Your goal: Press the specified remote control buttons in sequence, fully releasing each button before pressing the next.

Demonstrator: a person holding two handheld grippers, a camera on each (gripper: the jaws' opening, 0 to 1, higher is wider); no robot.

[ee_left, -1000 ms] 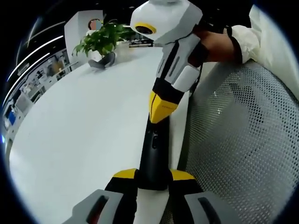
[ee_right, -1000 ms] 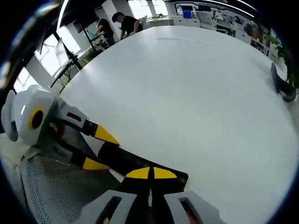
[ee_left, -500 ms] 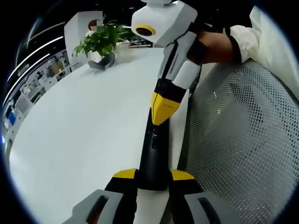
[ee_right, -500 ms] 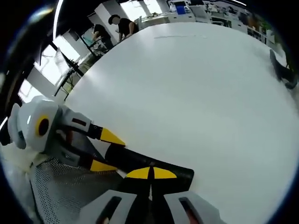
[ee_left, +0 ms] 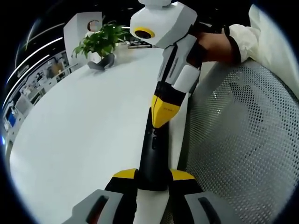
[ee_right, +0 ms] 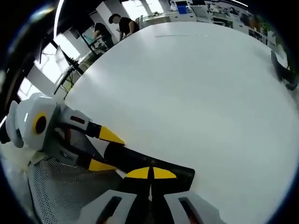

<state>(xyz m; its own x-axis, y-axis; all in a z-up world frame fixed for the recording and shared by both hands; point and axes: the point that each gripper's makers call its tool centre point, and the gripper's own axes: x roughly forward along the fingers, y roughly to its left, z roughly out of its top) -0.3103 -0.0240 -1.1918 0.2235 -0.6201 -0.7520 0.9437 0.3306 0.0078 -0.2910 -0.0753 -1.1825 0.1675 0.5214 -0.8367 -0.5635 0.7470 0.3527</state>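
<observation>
The long black remote control (ee_left: 154,151) lies near the edge of the big white round table (ee_left: 79,126), just beside a grey perforated metal surface (ee_left: 243,149). The left gripper (ee_left: 153,176) has its yellow-tipped jaws clamped on the near end of the remote, one jaw on each side of it. In the left gripper view the right gripper (ee_left: 163,112) comes from above, held by a hand in a white sleeve (ee_left: 247,39); its yellow tips are pressed together and touch the top face of the remote, near the small buttons. In the right gripper view the same closed tips (ee_right: 150,173) rest on the black remote (ee_right: 154,165), and the left gripper (ee_right: 100,149) grips it from the left. A green potted plant (ee_left: 100,39) stands at the far side of the table, with a dark curved object (ee_left: 103,62) just beside it.
</observation>
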